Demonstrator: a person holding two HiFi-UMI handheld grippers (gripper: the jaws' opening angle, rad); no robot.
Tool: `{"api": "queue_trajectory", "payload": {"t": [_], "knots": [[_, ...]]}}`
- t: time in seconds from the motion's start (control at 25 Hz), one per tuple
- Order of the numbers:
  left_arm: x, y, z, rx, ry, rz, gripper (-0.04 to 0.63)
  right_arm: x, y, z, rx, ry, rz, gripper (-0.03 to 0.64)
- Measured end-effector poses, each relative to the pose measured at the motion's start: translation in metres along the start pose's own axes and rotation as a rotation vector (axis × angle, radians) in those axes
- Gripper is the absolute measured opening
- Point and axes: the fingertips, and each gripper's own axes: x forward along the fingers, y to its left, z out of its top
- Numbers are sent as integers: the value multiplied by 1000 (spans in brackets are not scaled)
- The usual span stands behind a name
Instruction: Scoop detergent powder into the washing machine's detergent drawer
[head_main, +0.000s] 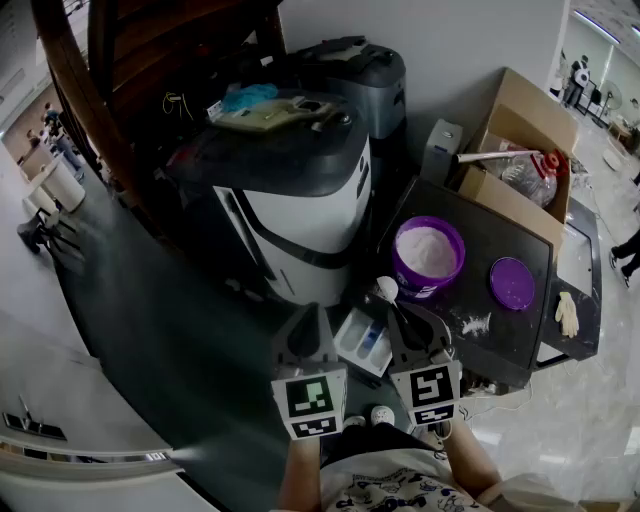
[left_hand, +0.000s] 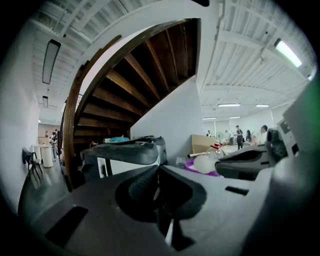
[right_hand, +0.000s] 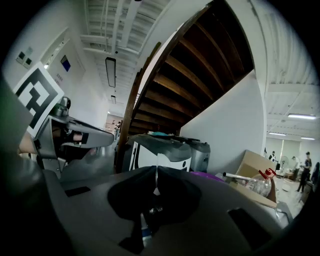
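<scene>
My right gripper (head_main: 406, 318) is clenched on the spoon (head_main: 387, 289); the purple tub (head_main: 447, 275) is just ahead. My left gripper (head_main: 311, 314) is closed on nothing. The drawer (head_main: 350, 336) lies between the 2.

No legible words or numbers, only coded black-and-white squares on the cubes of left hand-held gripper (head_main: 316, 312) and right hand-held gripper (head_main: 402, 315), purple tub (head_main: 441, 276) label too small, blue wall sign (right_hand: 66, 63) blurred.
</scene>
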Motion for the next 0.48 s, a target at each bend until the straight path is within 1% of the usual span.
{"api": "queue_trajectory", "payload": {"t": [0.48], "knots": [[-16,2,35,14,-84,25,3,-13,-13,43,23,-107,-42,21]]}}
